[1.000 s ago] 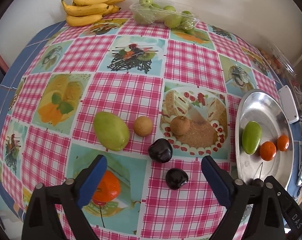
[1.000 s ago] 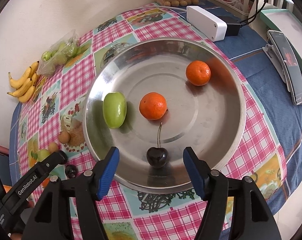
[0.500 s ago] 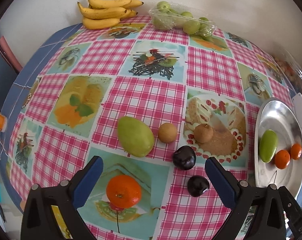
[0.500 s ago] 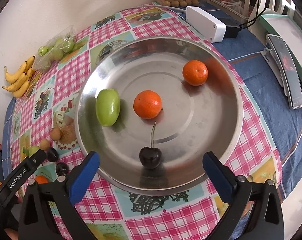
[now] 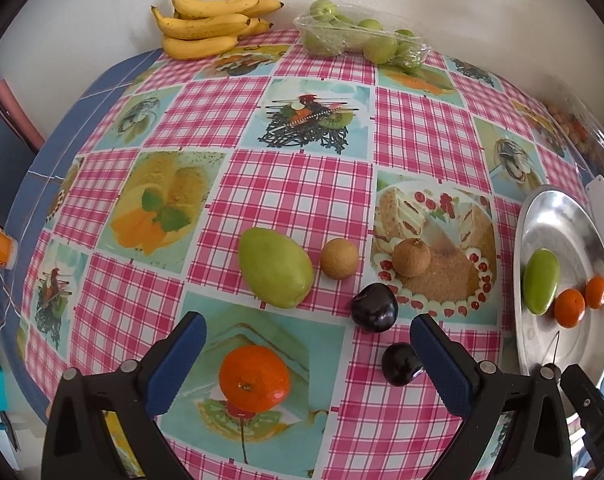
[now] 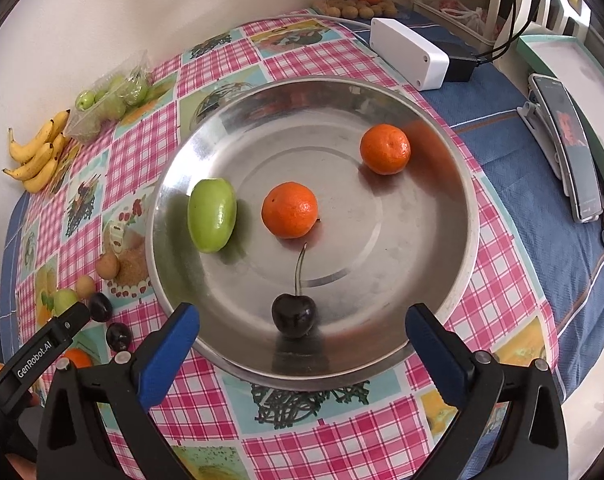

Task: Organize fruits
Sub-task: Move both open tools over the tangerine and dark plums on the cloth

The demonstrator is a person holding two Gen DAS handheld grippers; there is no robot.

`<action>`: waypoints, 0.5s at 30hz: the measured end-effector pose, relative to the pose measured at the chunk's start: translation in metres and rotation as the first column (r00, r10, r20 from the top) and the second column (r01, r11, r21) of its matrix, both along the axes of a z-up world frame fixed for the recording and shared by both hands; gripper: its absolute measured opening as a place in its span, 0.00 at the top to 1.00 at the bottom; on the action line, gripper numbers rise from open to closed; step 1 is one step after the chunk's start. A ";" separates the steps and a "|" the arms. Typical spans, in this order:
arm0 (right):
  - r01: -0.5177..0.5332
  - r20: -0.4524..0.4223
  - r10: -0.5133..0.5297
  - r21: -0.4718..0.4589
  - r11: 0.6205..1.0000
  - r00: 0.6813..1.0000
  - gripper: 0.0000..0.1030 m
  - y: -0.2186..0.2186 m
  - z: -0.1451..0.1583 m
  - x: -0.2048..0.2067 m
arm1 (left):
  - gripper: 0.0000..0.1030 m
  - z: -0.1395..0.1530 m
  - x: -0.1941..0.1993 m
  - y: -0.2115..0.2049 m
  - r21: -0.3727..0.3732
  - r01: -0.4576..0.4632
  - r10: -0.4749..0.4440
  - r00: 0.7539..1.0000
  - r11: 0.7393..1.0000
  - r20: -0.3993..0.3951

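**Right wrist view: cherry let go in the tray**

Right wrist view shows the right claw (image 6: 302,334) spread wide, released, its jaws having just been opening; a second ago they stood close either side of the cherry (image 6: 294,314), which now lies free in the steel tray (image 6: 441,152) beside two oranges and a green fruit. The left claw (image 5: 307,346), also released, has shifted: the orange (image 5: 255,378) on the table (image 5: 286,184) now sits between its jaws, untouched.

Pink-checked tablecloth (image 5: 294,184) (fruit pictures between), orange mandarin (image 5: 254,378), dark cherry (image 6: 294,315).
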State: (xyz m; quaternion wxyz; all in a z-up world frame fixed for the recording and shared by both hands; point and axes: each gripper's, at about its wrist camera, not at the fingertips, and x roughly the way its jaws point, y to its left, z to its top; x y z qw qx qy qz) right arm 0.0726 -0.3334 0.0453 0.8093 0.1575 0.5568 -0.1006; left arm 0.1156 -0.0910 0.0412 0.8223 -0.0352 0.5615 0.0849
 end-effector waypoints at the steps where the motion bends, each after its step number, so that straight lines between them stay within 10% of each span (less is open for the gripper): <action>1: -0.006 0.001 0.006 -0.003 1.000 1.000 0.00 0.001 0.000 0.000 | 0.00 0.001 -0.001 0.001 0.001 0.001 -0.001 1.000 1.000 0.000; 15: -0.072 0.022 0.073 -0.019 0.997 0.997 0.00 0.028 0.008 -0.010 | 0.00 0.014 -0.011 0.037 -0.043 -0.048 0.049 0.999 0.998 0.021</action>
